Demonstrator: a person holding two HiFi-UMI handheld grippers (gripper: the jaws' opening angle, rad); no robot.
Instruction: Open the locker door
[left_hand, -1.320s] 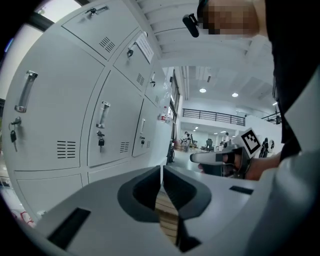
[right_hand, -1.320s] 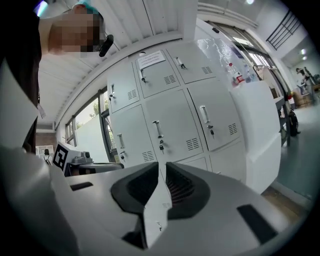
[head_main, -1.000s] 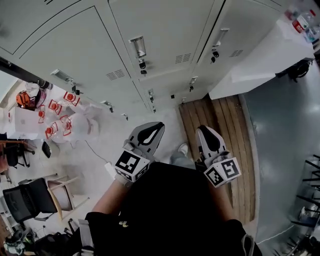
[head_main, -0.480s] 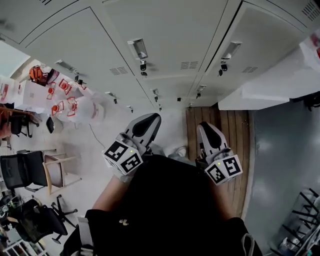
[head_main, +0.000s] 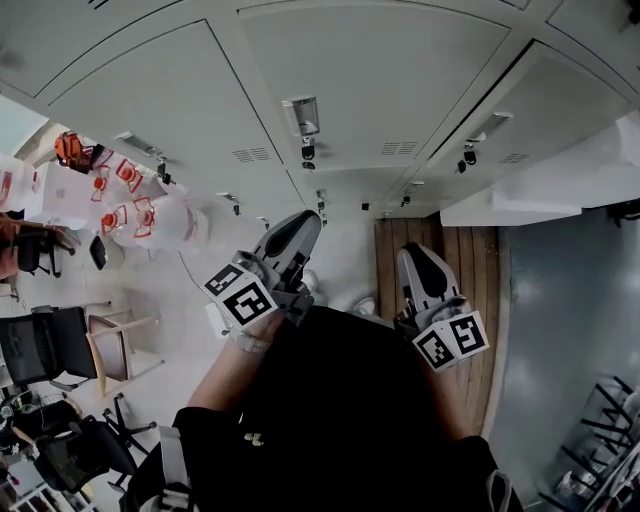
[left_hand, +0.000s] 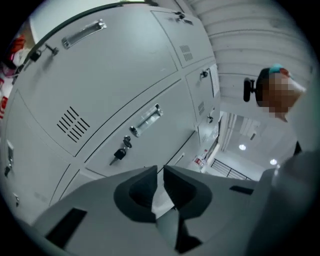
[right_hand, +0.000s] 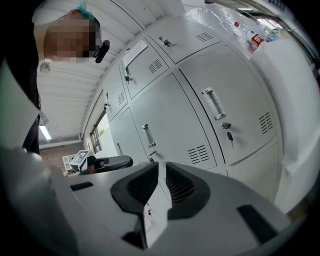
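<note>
Locker door (head_main: 400, 70) upper centre, well apart from my left gripper (head_main: 292, 238) and right gripper (head_main: 416, 265) — both jaws together, empty; left had edged up.

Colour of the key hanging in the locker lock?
Black key, clearest in left gripper view.

Your head camera looked steeply down past your torso onto the left gripper (head_main: 298, 228) and right gripper (head_main: 414, 262), with the lockers (head_main: 370, 90) beyond. Each gripper camera rode close behind its own jaws, facing along them at those same lockers, which all three views shared.
</note>
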